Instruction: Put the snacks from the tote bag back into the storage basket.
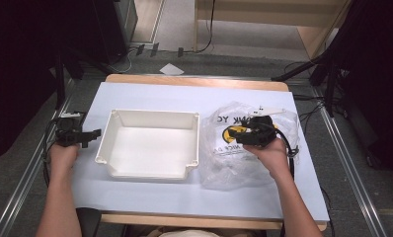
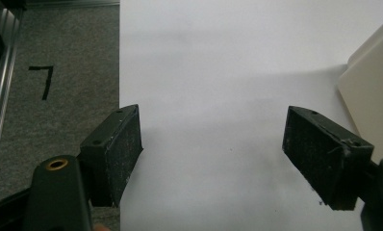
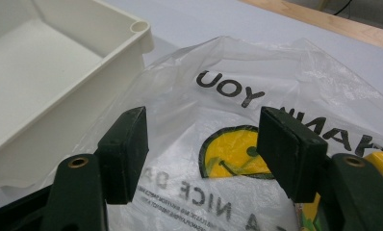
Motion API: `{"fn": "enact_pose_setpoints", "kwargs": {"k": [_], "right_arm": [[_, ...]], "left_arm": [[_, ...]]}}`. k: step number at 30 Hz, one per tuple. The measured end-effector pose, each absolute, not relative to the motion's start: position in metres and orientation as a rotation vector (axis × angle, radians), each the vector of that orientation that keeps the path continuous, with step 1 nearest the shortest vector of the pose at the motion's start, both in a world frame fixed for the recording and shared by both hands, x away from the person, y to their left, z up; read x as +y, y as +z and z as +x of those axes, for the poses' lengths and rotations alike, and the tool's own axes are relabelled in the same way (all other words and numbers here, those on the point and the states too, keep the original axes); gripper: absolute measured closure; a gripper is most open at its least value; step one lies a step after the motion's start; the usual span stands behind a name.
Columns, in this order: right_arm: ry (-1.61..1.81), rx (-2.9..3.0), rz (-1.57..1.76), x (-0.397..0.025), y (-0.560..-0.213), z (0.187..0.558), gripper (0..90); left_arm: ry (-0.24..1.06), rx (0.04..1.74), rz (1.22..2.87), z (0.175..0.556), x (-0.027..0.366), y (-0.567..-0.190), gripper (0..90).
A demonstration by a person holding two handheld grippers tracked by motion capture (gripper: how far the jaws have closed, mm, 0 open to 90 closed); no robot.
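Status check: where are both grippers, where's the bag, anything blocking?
Left gripper open, over bare table left of the tray. Right gripper open, poised over the bag, not gripping it. Bag lies right of tray, touching it. Nothing in the way.

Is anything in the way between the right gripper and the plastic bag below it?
Nothing visible: the right gripper hovers with open jaws directly over the plastic bag. The white bin stands beside the bag, out of the way.
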State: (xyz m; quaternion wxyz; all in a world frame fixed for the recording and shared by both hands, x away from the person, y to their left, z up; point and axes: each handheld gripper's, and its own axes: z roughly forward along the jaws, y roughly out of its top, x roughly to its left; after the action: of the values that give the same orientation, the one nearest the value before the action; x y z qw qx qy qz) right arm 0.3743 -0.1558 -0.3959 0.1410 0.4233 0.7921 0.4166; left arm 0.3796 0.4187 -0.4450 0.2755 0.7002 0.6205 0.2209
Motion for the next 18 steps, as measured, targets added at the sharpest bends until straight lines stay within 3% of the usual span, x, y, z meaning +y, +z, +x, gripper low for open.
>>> {"fn": "enact_pose_setpoints", "kwargs": {"k": [5,11,18], "right_arm": [[1.184,2.308,1.231,-0.1563,-0.3959,0.3758,37.6],[1.172,2.401,1.253,-0.1595,-0.3932,0.3820,44.8],[1.112,2.419,1.230,-0.1596,-0.3917,0.3800,43.3]], "left_arm": [[0.591,1.668,1.879,0.3793,0.4199,-0.4447,22.9],[0.590,1.664,1.897,0.3791,0.4185,-0.4456,22.8],[0.594,1.660,1.883,0.3799,0.4183,-0.4435,22.9]]}}
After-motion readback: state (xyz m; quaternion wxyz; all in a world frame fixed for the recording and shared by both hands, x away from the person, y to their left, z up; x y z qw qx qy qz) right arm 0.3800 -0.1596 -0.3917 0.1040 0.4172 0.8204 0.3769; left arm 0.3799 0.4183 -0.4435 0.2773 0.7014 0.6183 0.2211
